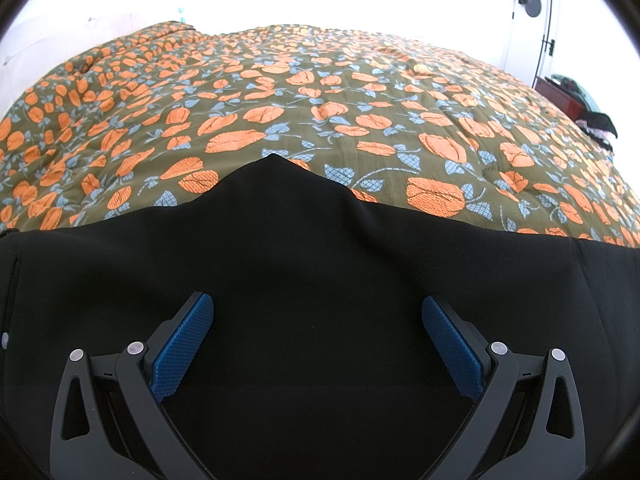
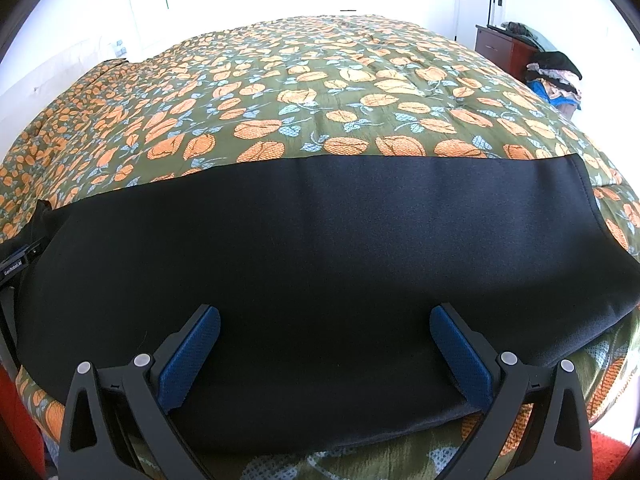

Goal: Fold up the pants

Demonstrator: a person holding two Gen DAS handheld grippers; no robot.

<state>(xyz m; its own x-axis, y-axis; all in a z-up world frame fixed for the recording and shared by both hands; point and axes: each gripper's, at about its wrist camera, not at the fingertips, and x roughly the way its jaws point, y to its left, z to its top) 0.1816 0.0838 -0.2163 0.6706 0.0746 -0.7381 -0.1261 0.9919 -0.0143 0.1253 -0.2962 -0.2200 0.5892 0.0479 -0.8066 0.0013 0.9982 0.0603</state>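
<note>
Two grippers, the left gripper [image 1: 318, 316] and right gripper [image 2: 325, 326], hover wide open, holding nothing. Black pants [image 2: 320, 240] lie flat near the bed's [image 2: 320, 92] near edge. Best pinch matching corners, then lift evenly.

- pants [image 1: 304, 248] [image 2: 320, 232]: plain black, no pattern
- bedspread [image 1: 360, 92] [image 2: 320, 80]: olive green ground, printed with orange flowers and pale blue leaves
- left gripper [image 1: 318, 312] and right gripper [image 2: 325, 322]: black frames, blue textured pads, silver rivets
- cabinet [image 2: 494, 46]: dark red-brown
- clothes pile [image 2: 554, 76] at the bed's far right edge: black, blue, beige
- walls: white
</note>
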